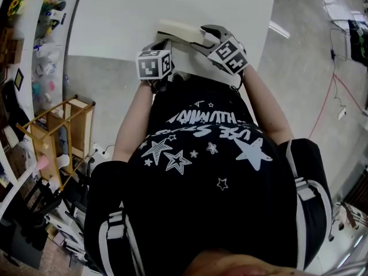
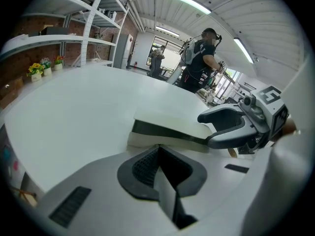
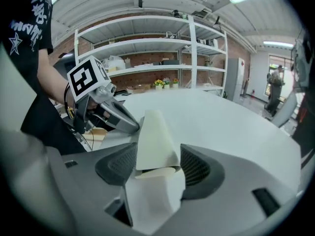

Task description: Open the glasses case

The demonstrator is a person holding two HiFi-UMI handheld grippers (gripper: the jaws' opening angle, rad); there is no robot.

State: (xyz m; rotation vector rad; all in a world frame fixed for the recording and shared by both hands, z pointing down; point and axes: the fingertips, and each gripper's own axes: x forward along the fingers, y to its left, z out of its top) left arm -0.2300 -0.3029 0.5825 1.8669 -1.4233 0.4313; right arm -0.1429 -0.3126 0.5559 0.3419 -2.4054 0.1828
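Observation:
A cream glasses case [image 1: 181, 30] lies on the white table [image 1: 144, 10] near its front edge. In the left gripper view a dark slit runs between the lid and base of the case [image 2: 167, 124]. My right gripper [image 3: 157, 163] is shut on one end of the case [image 3: 155, 136], with a ribbed pad on each side. It shows as a grey jaw [image 2: 224, 127] at the case's right end, and also in the head view [image 1: 208, 34]. My left gripper [image 2: 158, 154] is shut, its tips against the case's near side with nothing between them [image 1: 163, 39].
White shelving [image 3: 162, 68] stands beyond the table's far side, with small flower pots [image 2: 37, 70]. A wooden rack [image 1: 57, 131] is on the floor at the left. A red cable [image 1: 339, 91] crosses the floor at the right. People [image 2: 199, 63] stand in the background.

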